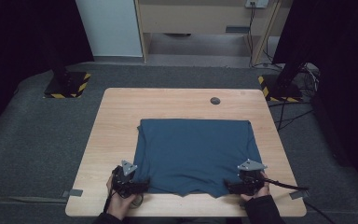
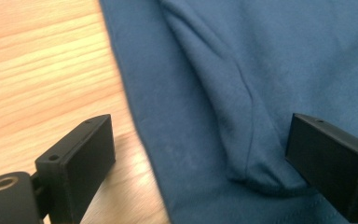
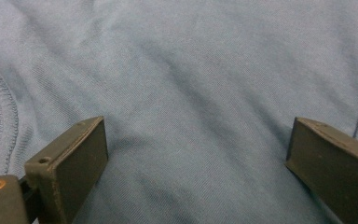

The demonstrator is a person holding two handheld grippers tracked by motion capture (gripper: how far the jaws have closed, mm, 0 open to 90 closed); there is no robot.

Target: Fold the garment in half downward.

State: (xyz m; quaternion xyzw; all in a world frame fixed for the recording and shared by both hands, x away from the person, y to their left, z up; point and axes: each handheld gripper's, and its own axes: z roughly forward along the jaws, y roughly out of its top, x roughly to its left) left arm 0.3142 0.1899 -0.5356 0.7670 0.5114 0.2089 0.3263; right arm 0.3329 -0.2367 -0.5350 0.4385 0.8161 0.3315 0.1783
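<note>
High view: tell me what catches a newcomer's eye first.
A blue shirt lies spread flat across the middle of the wooden table. At its near edge, the left gripper and the right gripper sit at the two corners, jaws open over the cloth.

wooden table [image 1: 121, 112] | grey carpet floor [image 1: 37, 140] | dark curtains [image 1: 9, 37]

No readable text, label, brand or number appears anywhere. The stand bases [image 1: 68, 85] carry yellow-and-black hazard stripes, with no words.
</note>
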